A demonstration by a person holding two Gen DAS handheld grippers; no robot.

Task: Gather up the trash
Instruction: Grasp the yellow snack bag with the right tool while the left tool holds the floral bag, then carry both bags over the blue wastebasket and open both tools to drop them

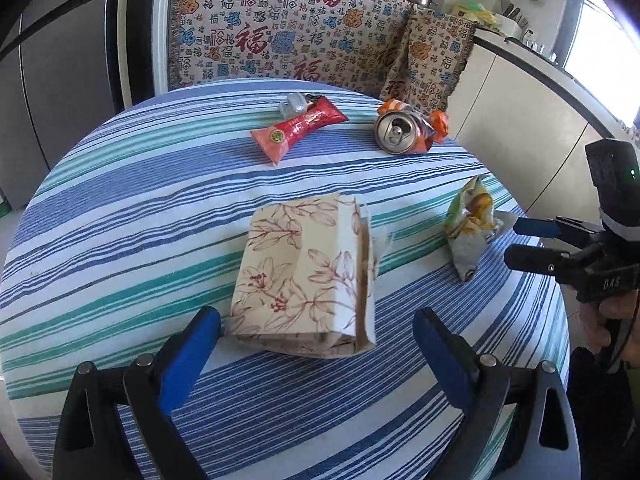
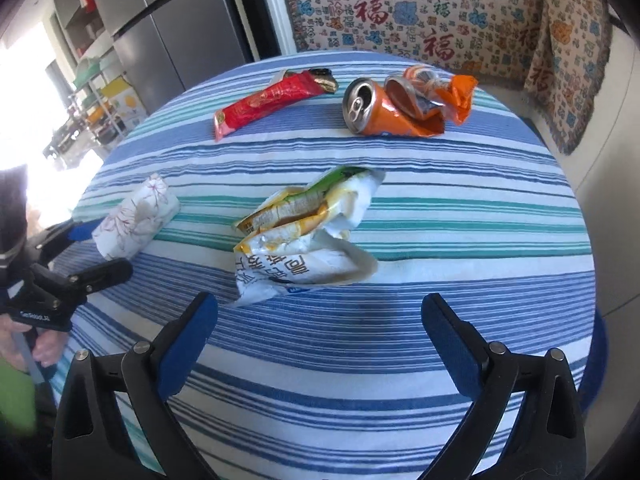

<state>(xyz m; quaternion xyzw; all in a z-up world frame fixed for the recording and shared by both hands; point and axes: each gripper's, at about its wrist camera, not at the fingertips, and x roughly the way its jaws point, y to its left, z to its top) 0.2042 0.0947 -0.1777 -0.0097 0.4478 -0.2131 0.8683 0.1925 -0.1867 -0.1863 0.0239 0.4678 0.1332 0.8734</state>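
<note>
Holding my left gripper (image 1: pixel 316 344) spread wide, I have the floral paper bag (image 1: pixel 304 272) just ahead at twelve o'clock on the striped table (image 1: pixel 120 240). My right gripper (image 2: pixel 320 336) also gapes, the crumpled snack wrapper (image 2: pixel 308 236) at twelve. The red wrapper (image 2: pixel 272 100) lies at eleven, the crushed orange can (image 2: pixel 384 108) at one.

The left camera is sitting low over the near edge of the round tabletop (image 1: pixel 120 208), looking forward across it, very close to the flowery tissue pack (image 1: pixel 304 276). The right camera is looking the same way from farther right, close to the crumpled snack bag (image 2: pixel 308 236). Both are seeing the red wrapper (image 1: pixel 298 128), the crushed orange can (image 2: pixel 384 108) and each other's hand-held gripper.
</note>
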